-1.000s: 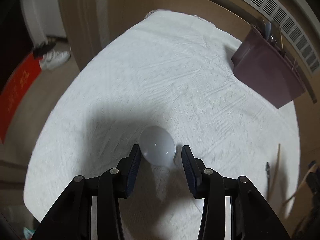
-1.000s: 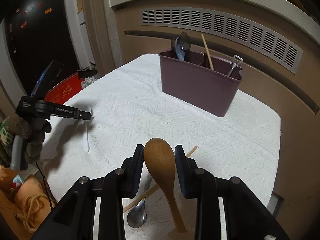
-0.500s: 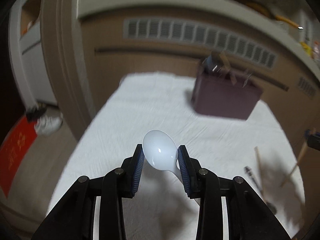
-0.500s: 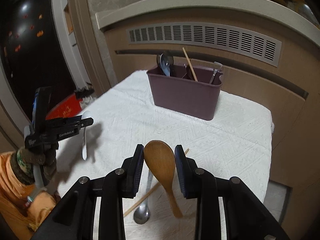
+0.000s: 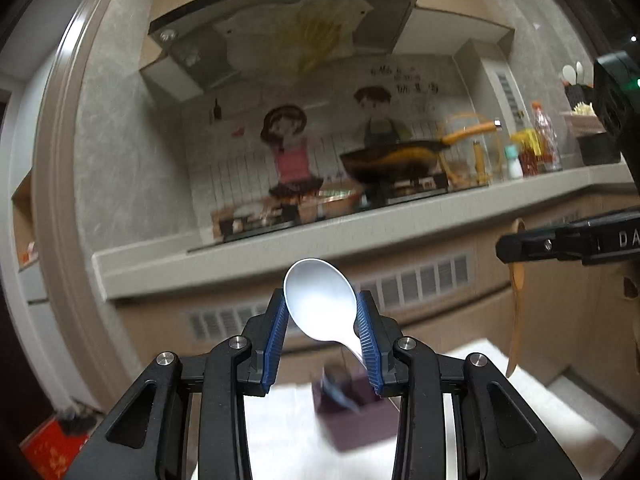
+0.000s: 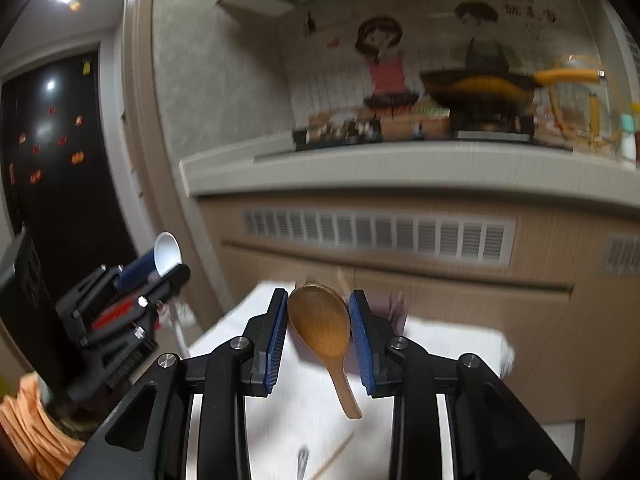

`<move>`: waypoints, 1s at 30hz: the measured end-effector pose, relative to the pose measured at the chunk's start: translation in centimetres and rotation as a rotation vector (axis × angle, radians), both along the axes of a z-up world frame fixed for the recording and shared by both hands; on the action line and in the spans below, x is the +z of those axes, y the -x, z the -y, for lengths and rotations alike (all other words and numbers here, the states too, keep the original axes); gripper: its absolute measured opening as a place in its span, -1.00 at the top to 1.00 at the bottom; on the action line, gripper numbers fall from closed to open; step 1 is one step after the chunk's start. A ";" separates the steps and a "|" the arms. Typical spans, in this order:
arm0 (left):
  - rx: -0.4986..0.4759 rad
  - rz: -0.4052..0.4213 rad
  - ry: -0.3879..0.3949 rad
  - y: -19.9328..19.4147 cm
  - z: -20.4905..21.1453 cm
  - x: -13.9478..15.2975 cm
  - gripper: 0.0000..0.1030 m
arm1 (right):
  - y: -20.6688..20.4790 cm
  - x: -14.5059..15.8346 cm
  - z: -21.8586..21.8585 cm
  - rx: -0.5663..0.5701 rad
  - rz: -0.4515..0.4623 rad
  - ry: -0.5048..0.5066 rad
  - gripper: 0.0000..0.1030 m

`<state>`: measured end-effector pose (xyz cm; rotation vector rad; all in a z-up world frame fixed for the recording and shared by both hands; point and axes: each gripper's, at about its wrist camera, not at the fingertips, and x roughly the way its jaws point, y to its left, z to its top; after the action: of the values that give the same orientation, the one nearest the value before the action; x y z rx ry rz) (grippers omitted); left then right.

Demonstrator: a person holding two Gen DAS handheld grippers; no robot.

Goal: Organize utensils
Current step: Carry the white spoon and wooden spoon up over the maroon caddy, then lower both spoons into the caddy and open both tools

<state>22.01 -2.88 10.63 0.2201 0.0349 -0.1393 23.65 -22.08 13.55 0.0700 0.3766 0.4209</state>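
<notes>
My left gripper (image 5: 321,307) is shut on a white spoon (image 5: 320,304), gripped by its bowl and held high in the air. My right gripper (image 6: 319,318) is shut on a wooden spoon (image 6: 320,330), bowl between the pads, handle hanging down. In the left wrist view the right gripper (image 5: 520,246) shows at the right edge with the wooden spoon (image 5: 516,320) dangling. In the right wrist view the left gripper (image 6: 170,266) with the white spoon (image 6: 167,252) is at the left. The maroon utensil caddy (image 5: 352,412) sits blurred on the white-clothed table (image 5: 560,416) below.
A metal spoon (image 6: 302,460) and a chopstick (image 6: 334,454) lie on the cloth near the front edge. Behind the table runs a kitchen counter (image 6: 400,164) with a stove and a pan (image 5: 392,160). A person's orange sleeve (image 6: 28,420) is at the lower left.
Both grippers rose well above the table and tipped up toward the counter. The left closed on the white spoon and lifted it off the cloth. The right kept hold of the wooden spoon.
</notes>
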 end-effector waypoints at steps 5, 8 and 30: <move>0.011 0.062 -0.016 -5.8 0.3 -0.1 0.31 | -4.1 0.5 -0.3 -0.028 0.081 -0.017 0.44; -0.003 0.042 -0.011 -9.6 0.7 -1.3 0.31 | -8.4 -0.8 -0.6 -0.028 0.032 -0.054 0.44; -0.078 -0.290 0.022 -17.7 1.8 -11.6 -0.09 | -17.4 -14.4 -1.0 -0.075 -0.225 0.031 0.29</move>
<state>39.70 -4.65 -0.99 0.1777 0.3129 -0.2488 41.02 -21.04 -0.89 0.1009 0.5998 0.3341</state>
